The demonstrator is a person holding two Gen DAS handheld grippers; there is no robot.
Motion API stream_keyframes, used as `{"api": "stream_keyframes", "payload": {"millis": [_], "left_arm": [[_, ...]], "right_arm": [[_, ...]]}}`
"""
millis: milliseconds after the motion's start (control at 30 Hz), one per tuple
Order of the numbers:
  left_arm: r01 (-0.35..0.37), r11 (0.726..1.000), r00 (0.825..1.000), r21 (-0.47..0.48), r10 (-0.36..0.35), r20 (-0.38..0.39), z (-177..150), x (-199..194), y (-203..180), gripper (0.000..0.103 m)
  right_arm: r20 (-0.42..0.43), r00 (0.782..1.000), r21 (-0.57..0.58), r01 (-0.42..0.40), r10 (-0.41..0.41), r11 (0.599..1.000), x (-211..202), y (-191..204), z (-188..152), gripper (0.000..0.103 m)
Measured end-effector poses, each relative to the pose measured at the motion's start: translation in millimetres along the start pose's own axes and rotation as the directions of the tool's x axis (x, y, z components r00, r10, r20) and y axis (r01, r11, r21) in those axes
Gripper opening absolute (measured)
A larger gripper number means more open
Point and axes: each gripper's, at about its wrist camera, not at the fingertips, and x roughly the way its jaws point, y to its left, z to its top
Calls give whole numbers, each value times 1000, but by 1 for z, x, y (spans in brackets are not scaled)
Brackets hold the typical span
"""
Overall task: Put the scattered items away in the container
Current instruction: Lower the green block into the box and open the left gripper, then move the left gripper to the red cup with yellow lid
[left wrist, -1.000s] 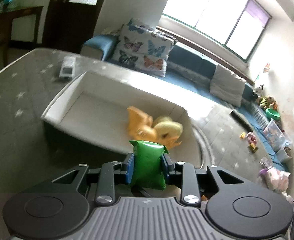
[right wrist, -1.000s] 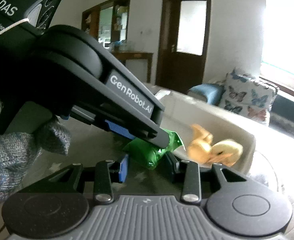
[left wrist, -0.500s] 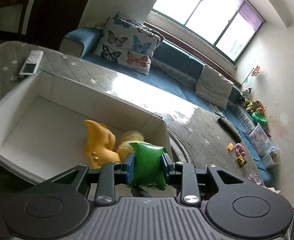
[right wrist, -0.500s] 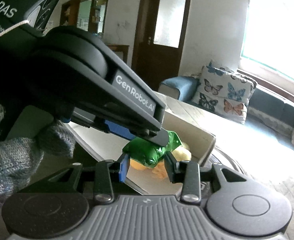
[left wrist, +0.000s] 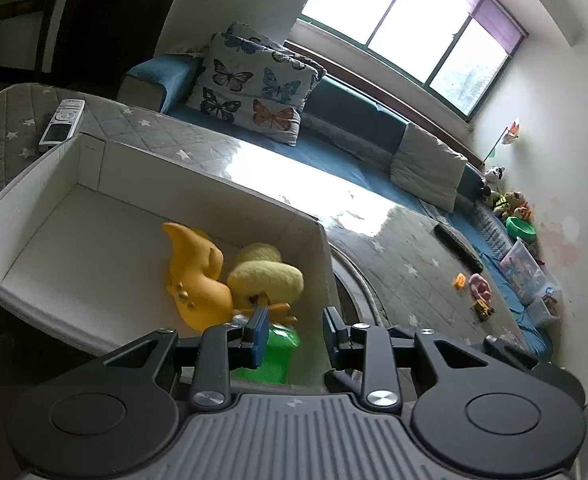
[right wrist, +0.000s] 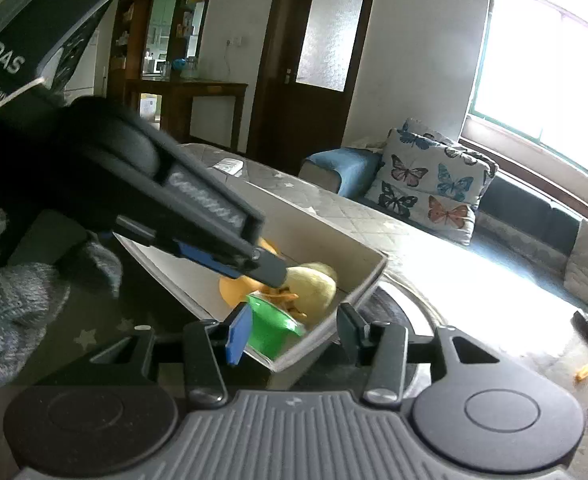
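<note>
A white box stands on the grey quilted surface. In it lie an orange toy and a yellow plush duck. A green packet lies in the box's near right corner, below my left gripper, whose jaws stand open above it. In the right wrist view the green packet rests inside the box beside the duck. My right gripper is open and empty at the box's near corner. The left gripper's fingers reach over the box.
A remote control lies behind the box. A butterfly cushion and a blue sofa stand beyond. A dark remote and small toys lie at the right. A gloved hand shows at left.
My left gripper opened and let go of the green packet, which dropped into the box's near corner. My right gripper opened wider.
</note>
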Motion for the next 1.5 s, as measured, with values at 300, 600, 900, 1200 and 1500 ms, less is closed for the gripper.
{"api": "stream_keyframes", "payload": {"millis": [300, 600, 900, 1200, 1500], "left_arm": [[29, 999, 999, 17, -28, -16, -27, -19, -15, 32], [38, 999, 997, 31, -36, -71, -57, -22, -25, 32], [49, 998, 989, 26, -45, -138, -82, -10, -32, 32], [58, 998, 983, 16, -55, -176, -89, 7, -40, 32], [74, 997, 976, -33, -79, -202, -91, 18, -40, 32]], "right_arm": [[-52, 998, -43, 41, -43, 998, -32, -8, -21, 53], [-116, 993, -36, 31, -35, 999, -46, -10, -57, 60], [-122, 992, 86, -14, 25, 996, -49, -9, -95, 65], [-104, 994, 112, -22, 33, 993, -46, -2, -103, 66], [-94, 995, 173, -4, 20, 985, -41, -4, -105, 66]]}}
